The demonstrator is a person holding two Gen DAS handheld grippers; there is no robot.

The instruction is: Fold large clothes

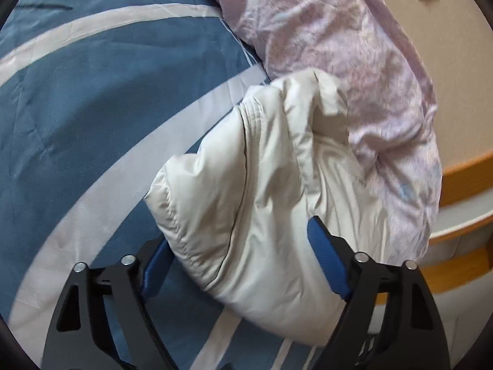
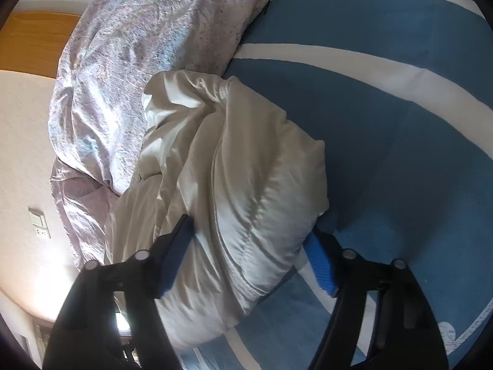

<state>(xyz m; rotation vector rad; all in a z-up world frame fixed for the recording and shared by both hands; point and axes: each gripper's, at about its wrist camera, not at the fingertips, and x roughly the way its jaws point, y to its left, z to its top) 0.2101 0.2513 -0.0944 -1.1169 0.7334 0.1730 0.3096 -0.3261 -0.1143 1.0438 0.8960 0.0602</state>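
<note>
A puffy cream-white padded jacket (image 1: 255, 185) lies bunched on a blue bed sheet with white stripes (image 1: 92, 108). My left gripper (image 1: 240, 252) has its blue-padded jaws wide apart, one on each side of the jacket's bulk, touching it. In the right wrist view the same jacket (image 2: 246, 185) sits between the spread jaws of my right gripper (image 2: 249, 240), which also press its sides. I cannot tell whether either gripper is clamping the jacket or only straddling it.
A crumpled pale pink floral duvet (image 1: 339, 46) lies right behind the jacket; it also shows in the right wrist view (image 2: 129, 61). A wooden bed frame edge (image 1: 465, 169) and a beige wall with a switch plate (image 2: 38, 222) are beyond it.
</note>
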